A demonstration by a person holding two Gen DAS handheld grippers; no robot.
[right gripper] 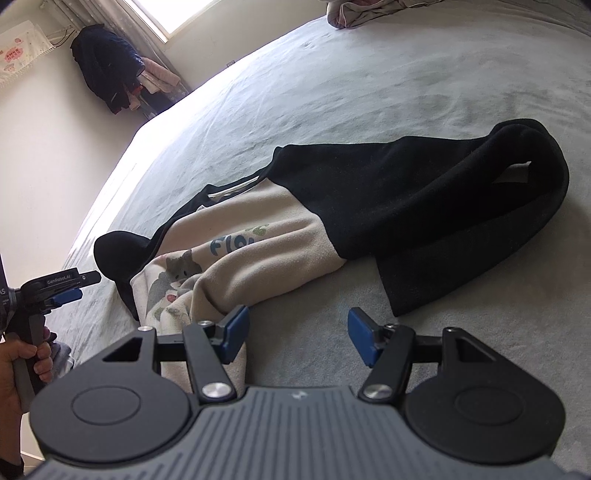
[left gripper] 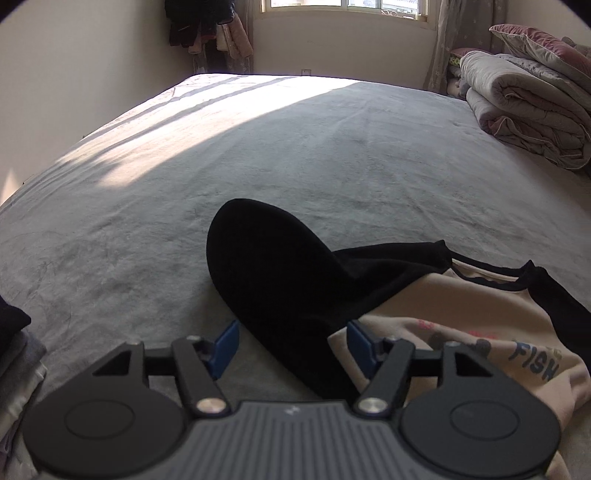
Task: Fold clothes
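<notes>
A cream sweatshirt (left gripper: 461, 321) (right gripper: 258, 251) with black sleeves and a "FISH" print lies rumpled on the grey bed sheet (left gripper: 184, 184) (right gripper: 406, 74). One black sleeve (left gripper: 273, 266) (right gripper: 118, 254) is folded over in a rounded loop. My left gripper (left gripper: 291, 347) (right gripper: 70, 288) hovers open over this sleeve's lower part, and its pads do not press on the cloth. The other black sleeve (right gripper: 443, 192) is folded across the body. My right gripper (right gripper: 300, 338) stands open over bare sheet just in front of the sweatshirt, with its left finger (right gripper: 236, 332) at the cream hem.
Folded quilts (left gripper: 524, 110) are piled at the bed's far right. A small stack of folded clothes (left gripper: 14, 354) sits at the left edge. Clothes hang (left gripper: 207, 29) (right gripper: 107, 62) in the corner by the window. A person's hand (right gripper: 22, 362) holds the left gripper's handle.
</notes>
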